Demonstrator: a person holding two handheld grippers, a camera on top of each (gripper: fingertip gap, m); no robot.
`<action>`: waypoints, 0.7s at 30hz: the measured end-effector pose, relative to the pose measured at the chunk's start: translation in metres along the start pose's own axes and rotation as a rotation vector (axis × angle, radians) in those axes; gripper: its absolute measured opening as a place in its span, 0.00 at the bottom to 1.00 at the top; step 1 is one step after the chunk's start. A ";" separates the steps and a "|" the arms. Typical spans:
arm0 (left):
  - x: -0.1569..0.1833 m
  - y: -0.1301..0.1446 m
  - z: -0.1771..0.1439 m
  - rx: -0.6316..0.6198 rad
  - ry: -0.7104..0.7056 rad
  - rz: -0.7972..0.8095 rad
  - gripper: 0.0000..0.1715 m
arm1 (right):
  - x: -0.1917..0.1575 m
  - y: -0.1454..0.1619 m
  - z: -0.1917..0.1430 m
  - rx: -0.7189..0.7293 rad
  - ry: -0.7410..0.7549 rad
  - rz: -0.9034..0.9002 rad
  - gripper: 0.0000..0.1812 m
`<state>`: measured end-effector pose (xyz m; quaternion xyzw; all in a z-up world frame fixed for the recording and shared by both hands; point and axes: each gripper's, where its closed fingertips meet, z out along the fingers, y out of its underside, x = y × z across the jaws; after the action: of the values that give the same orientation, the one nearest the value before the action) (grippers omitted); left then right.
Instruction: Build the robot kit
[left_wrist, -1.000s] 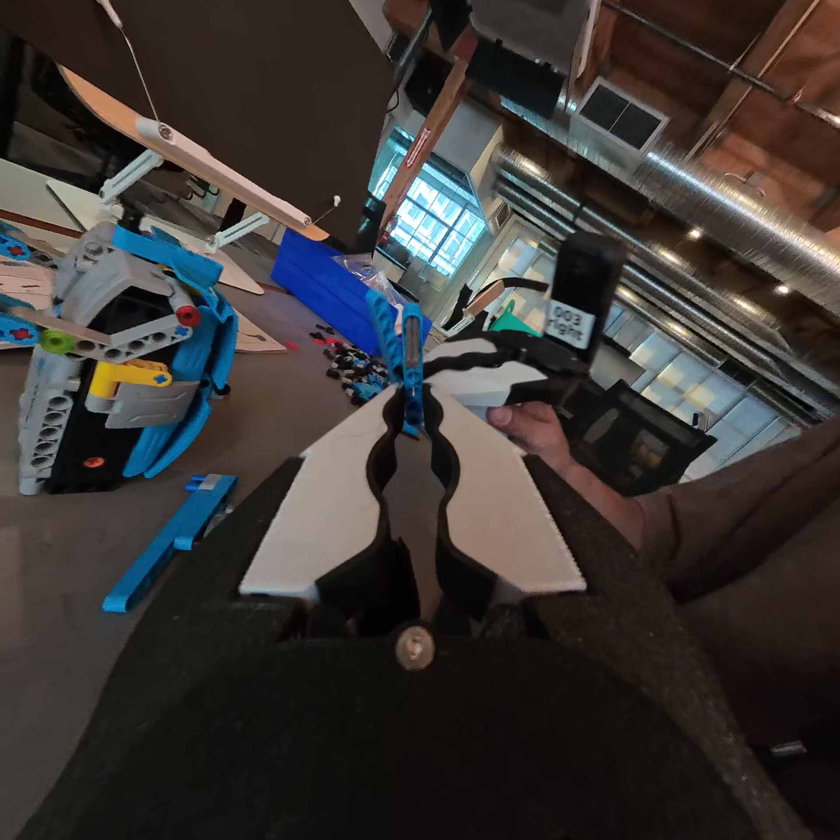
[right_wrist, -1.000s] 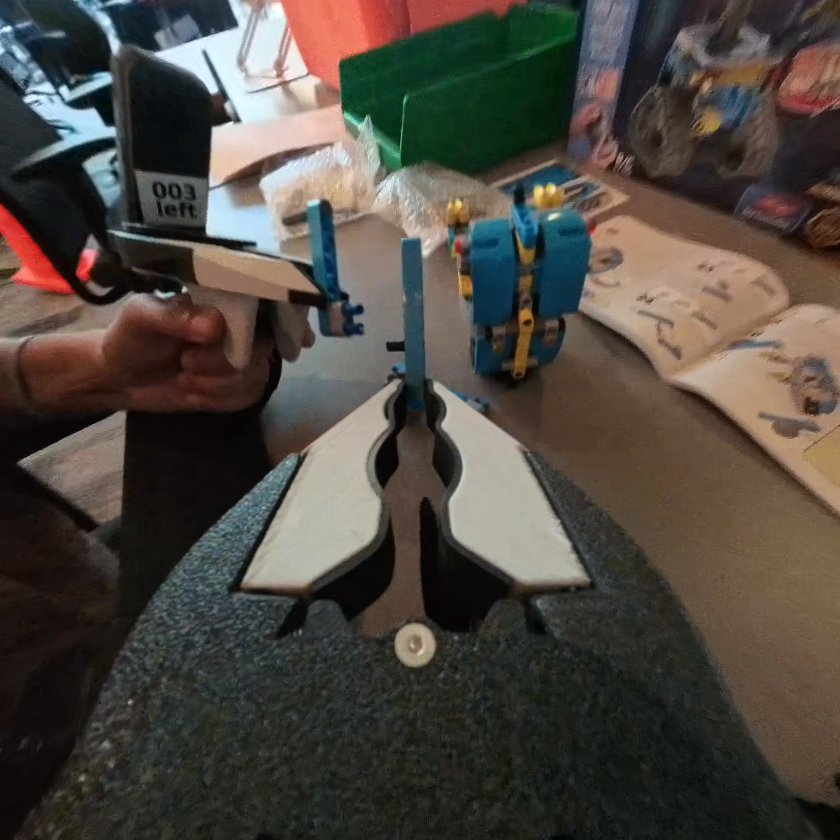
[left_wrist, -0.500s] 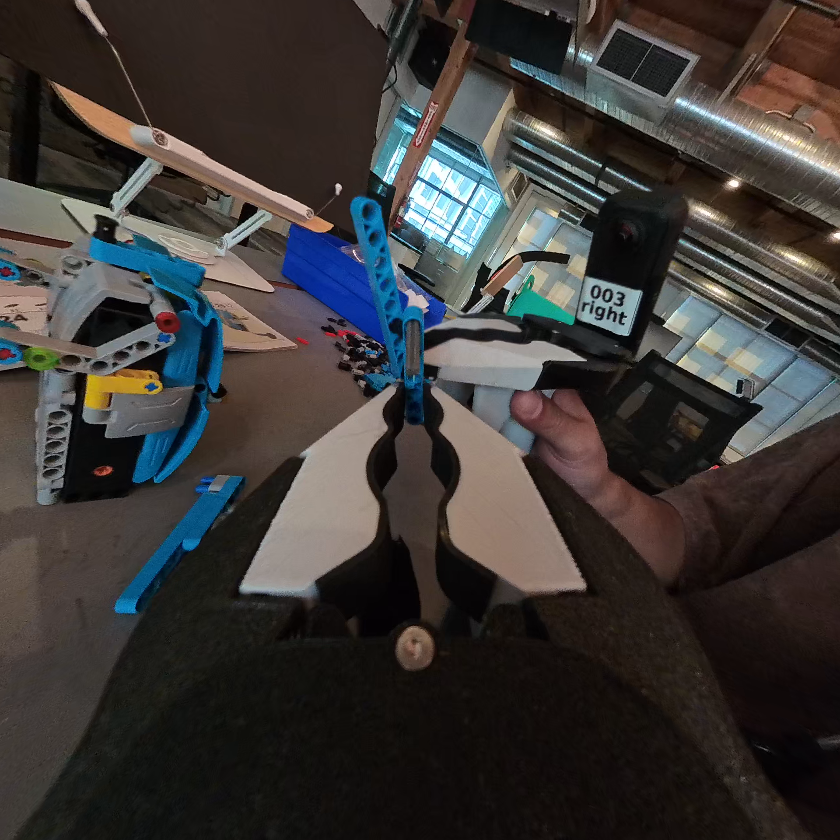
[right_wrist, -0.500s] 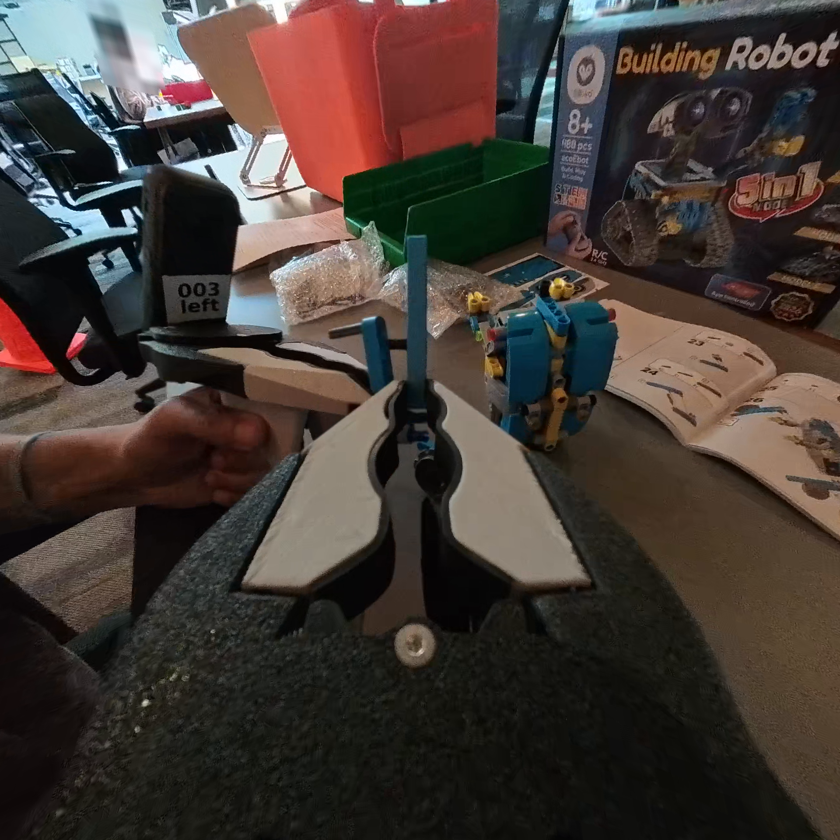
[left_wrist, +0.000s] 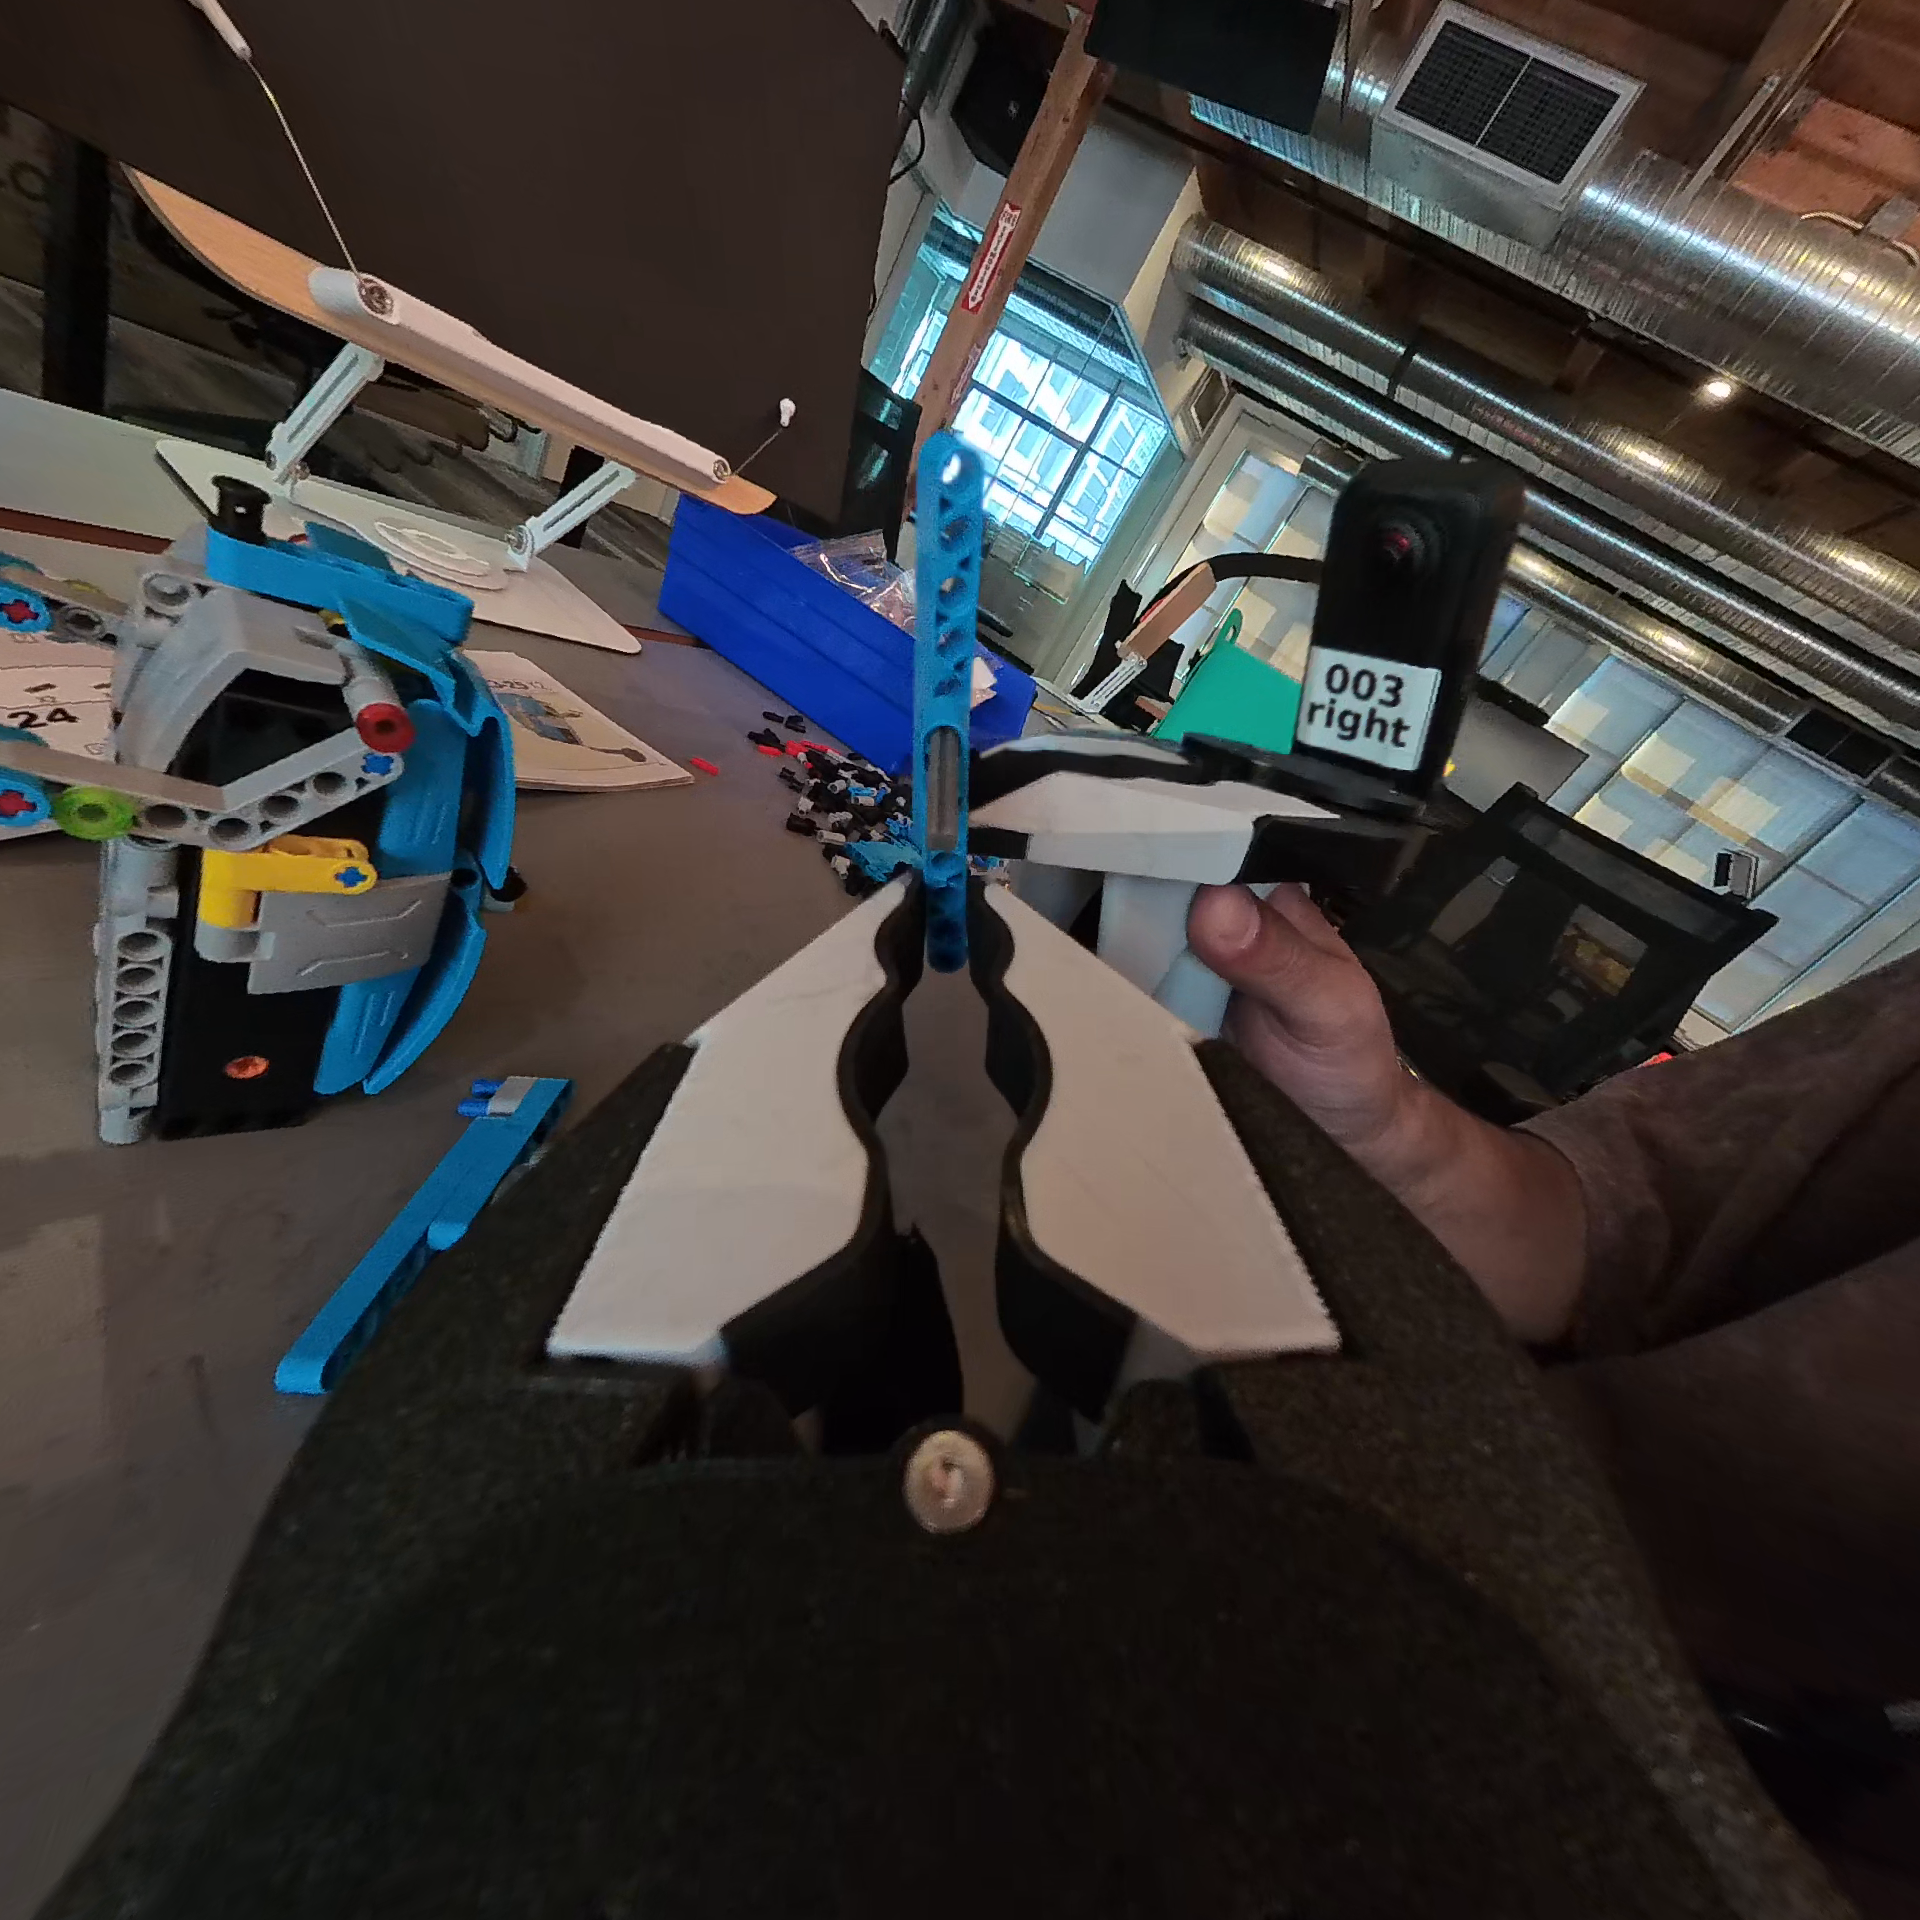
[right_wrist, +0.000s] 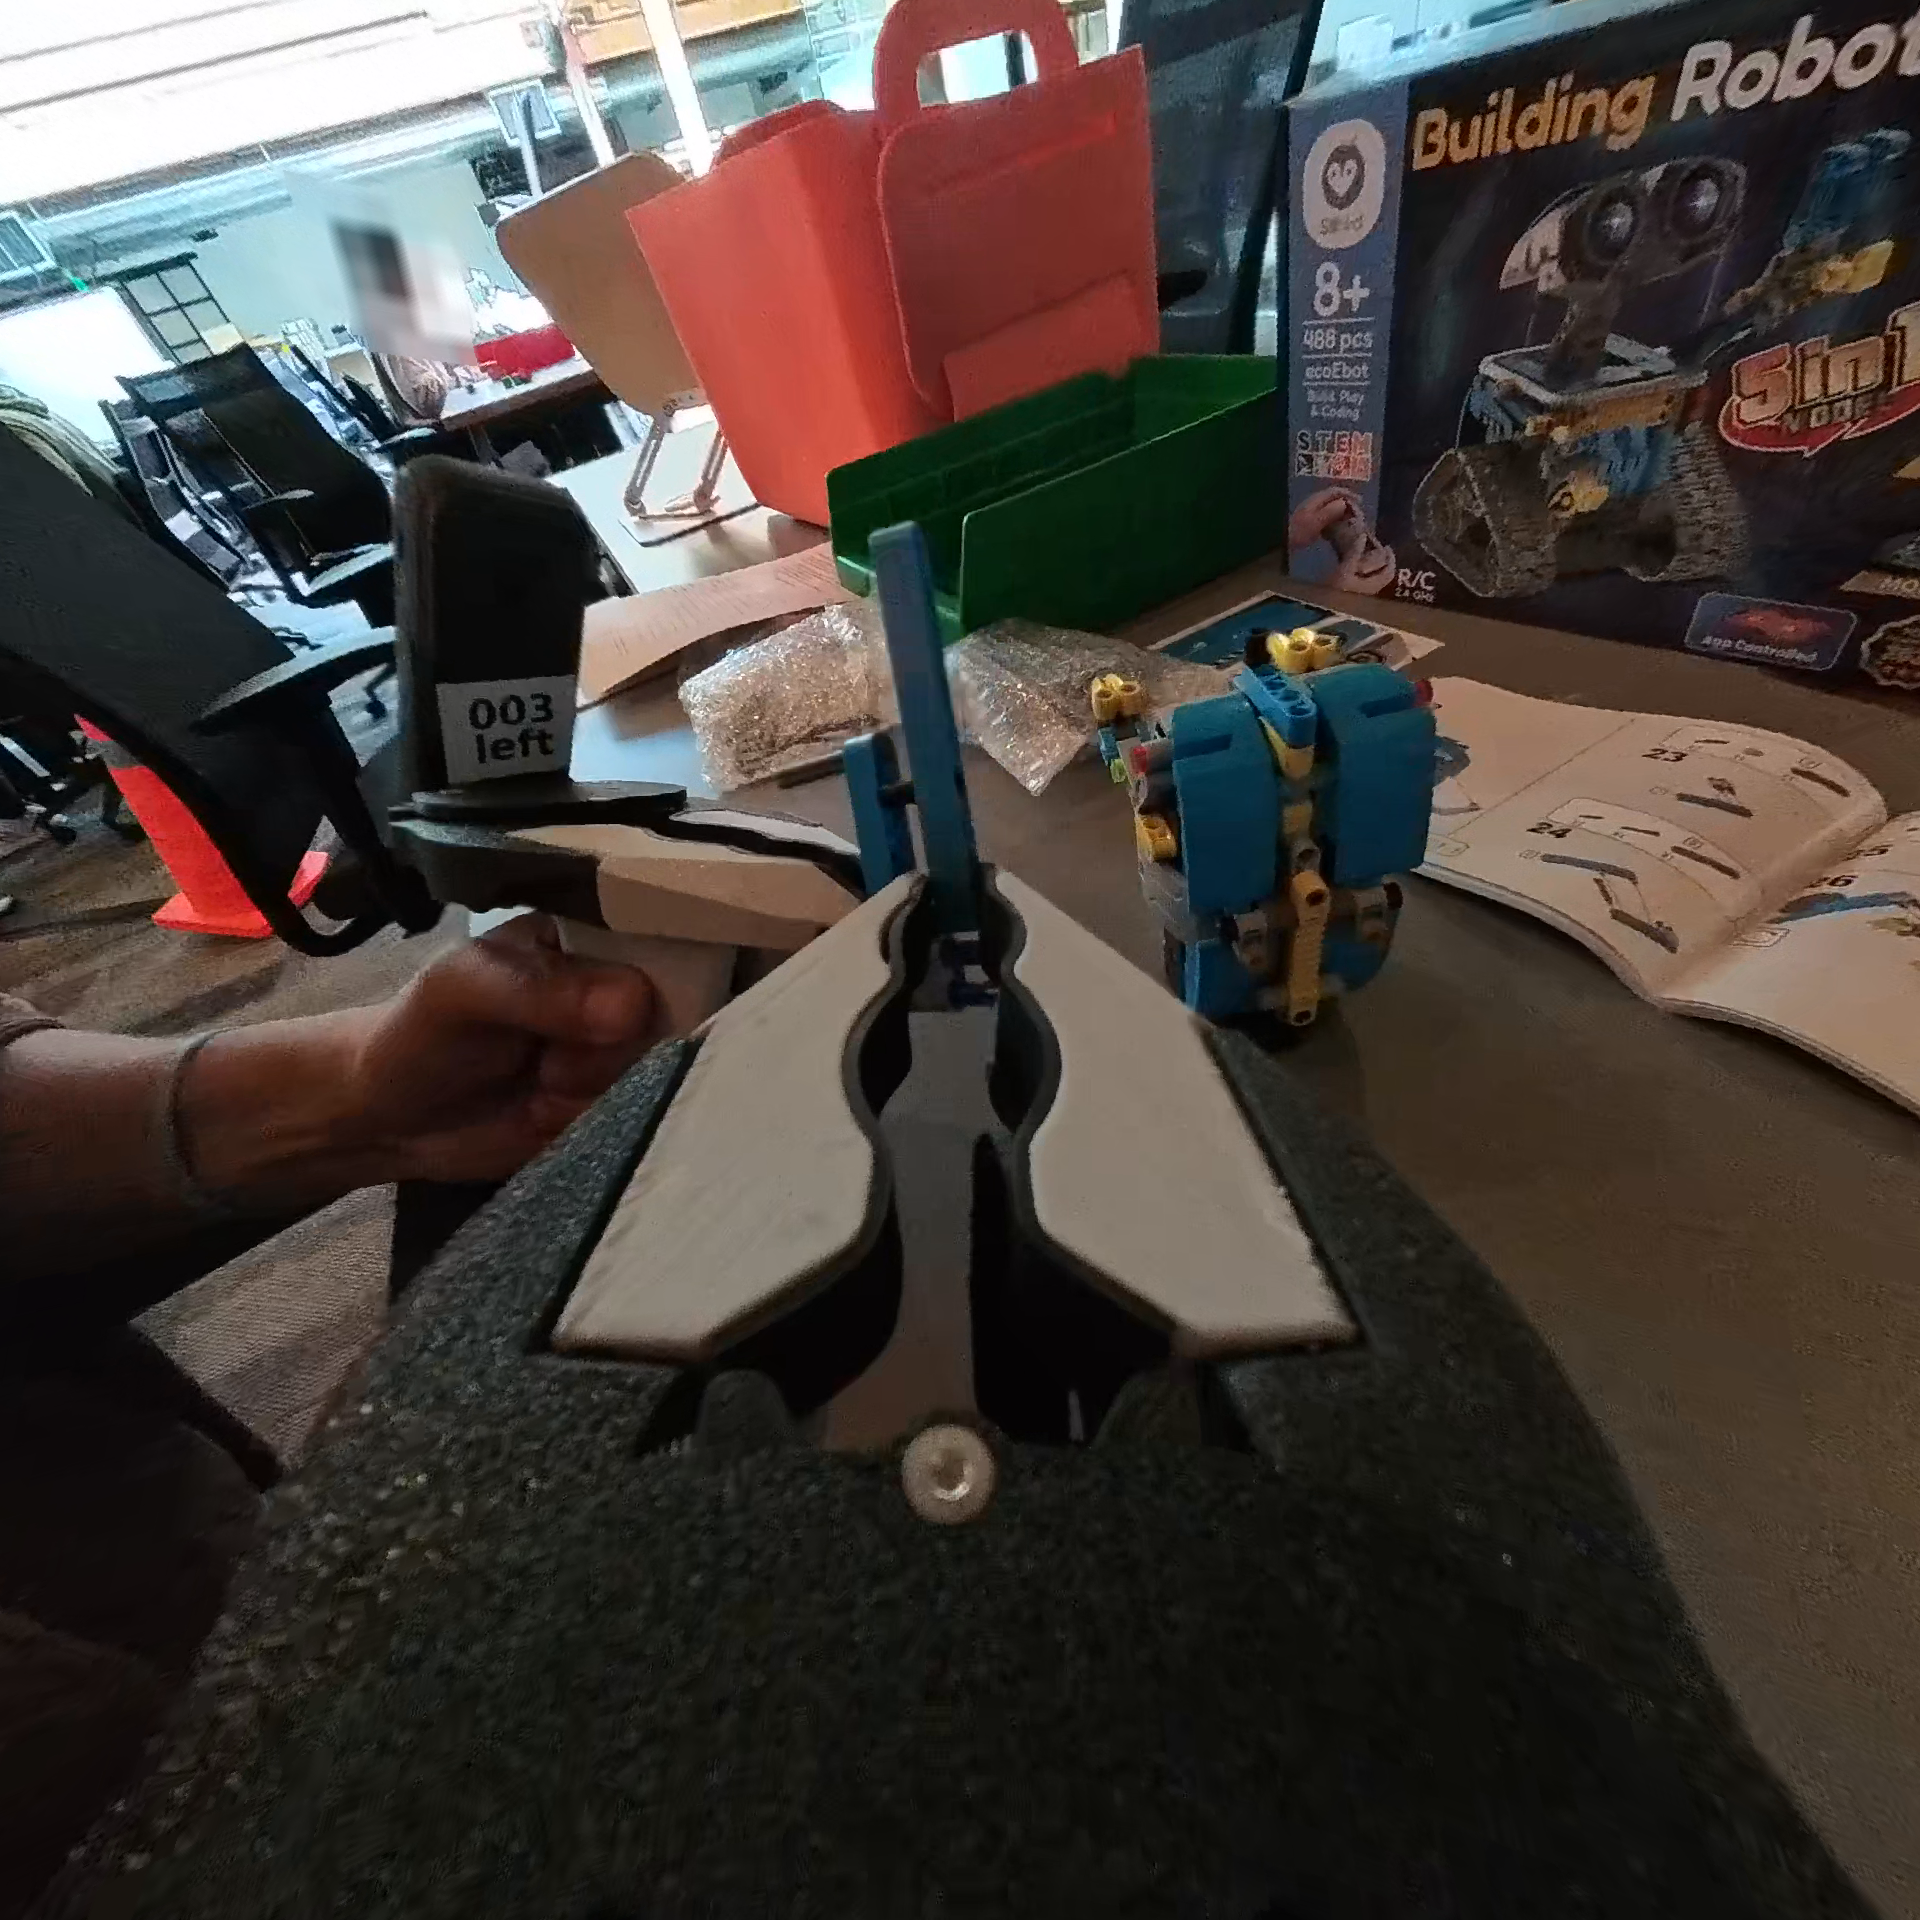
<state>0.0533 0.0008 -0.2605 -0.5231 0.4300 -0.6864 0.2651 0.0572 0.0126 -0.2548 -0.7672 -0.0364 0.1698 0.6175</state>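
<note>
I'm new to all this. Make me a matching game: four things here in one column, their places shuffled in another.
1. long blue plastic beam with holes
2. loose blue plastic beam
3. green plastic bin
4. open paper instruction booklet

A. in front of the orange felt bag
B. flat on the grey table
C. beside the blue-and-yellow block model
D. clamped upright in the left gripper

Pairs: 1-D, 2-B, 3-A, 4-C.
</note>
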 end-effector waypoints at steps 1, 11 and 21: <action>0.000 0.000 0.000 -0.002 -0.001 -0.001 0.04 | 0.001 0.001 0.000 -0.002 -0.010 0.018 0.05; -0.011 -0.005 -0.004 0.031 -0.073 0.008 0.04 | 0.098 0.034 -0.063 -0.389 0.521 -0.706 0.04; -0.003 -0.002 -0.002 0.013 -0.067 0.067 0.04 | 0.161 0.114 -0.110 -0.701 0.551 -1.381 0.05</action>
<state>0.0527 0.0046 -0.2606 -0.5293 0.4338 -0.6619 0.3058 0.2247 -0.0746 -0.3794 -0.7344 -0.3983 -0.4643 0.2939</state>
